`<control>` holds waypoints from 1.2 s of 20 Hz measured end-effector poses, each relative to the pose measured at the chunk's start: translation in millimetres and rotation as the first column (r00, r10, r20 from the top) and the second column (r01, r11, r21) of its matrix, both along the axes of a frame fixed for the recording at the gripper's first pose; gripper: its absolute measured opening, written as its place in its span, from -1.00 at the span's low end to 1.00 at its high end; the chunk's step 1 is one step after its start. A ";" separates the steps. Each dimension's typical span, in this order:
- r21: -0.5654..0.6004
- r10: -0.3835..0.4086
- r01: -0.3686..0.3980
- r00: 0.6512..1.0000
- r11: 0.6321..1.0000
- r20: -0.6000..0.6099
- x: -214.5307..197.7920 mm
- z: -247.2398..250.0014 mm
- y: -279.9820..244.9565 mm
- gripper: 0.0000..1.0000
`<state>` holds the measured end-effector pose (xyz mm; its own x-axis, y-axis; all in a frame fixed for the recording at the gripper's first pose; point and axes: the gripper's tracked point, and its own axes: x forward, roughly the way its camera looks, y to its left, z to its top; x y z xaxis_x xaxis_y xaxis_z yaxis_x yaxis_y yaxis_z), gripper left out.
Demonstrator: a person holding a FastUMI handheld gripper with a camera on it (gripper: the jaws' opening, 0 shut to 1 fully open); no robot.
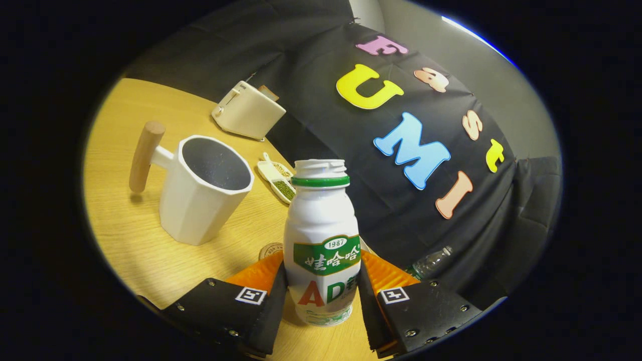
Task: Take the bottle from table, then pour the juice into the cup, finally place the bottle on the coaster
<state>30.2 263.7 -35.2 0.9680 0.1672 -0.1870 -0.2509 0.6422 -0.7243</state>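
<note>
Although the bottle (321, 240) appeared upright relative to the fingers, the table (125, 220) and booth wall were tilted across the view, which suggested the whole gripper (322, 288) was canted towards the cup (203, 190). Both fingers pressed the bottle's lower body, one on each flank, so the jaws were clenched on it. The bottle's mouth was open, with the green ring below the thread showing and no cap fitted. Its base seemed at or just above the tabletop; contact could not be determined.

In my judgement this was the start of the pour: the grasp was low, leaving the neck free to swing over the cup.

The cup stood at ten o'clock from the bottle, well apart, its wooden handle turned away at nine o'clock. A round coaster (271, 249) lay partly hidden behind the bottle at about eight o'clock. A small divided dish (277, 178) lay at eleven o'clock, near the cup, and a toaster (248, 111) stood beyond it. Nothing obstructed the path to the cup.
</note>
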 end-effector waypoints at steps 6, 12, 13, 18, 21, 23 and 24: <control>-0.111 0.014 -0.009 0.999 0.994 0.039 1.7 9.2 0.8 0.36; -0.208 0.027 -0.012 0.997 0.978 0.070 2.7 17.6 -1.0 0.35; -0.223 0.030 -0.012 0.997 0.975 0.076 2.4 19.0 -1.0 0.35; -0.303 0.049 -0.013 0.992 0.953 0.112 2.4 27.1 -0.1 0.35; -0.336 0.058 -0.013 0.991 0.942 0.124 0.8 29.9 0.9 0.35; -0.352 0.062 -0.013 0.990 0.936 0.129 1.7 31.8 1.7 0.35; -0.359 0.065 -0.013 0.989 0.933 0.132 1.8 32.4 2.3 0.35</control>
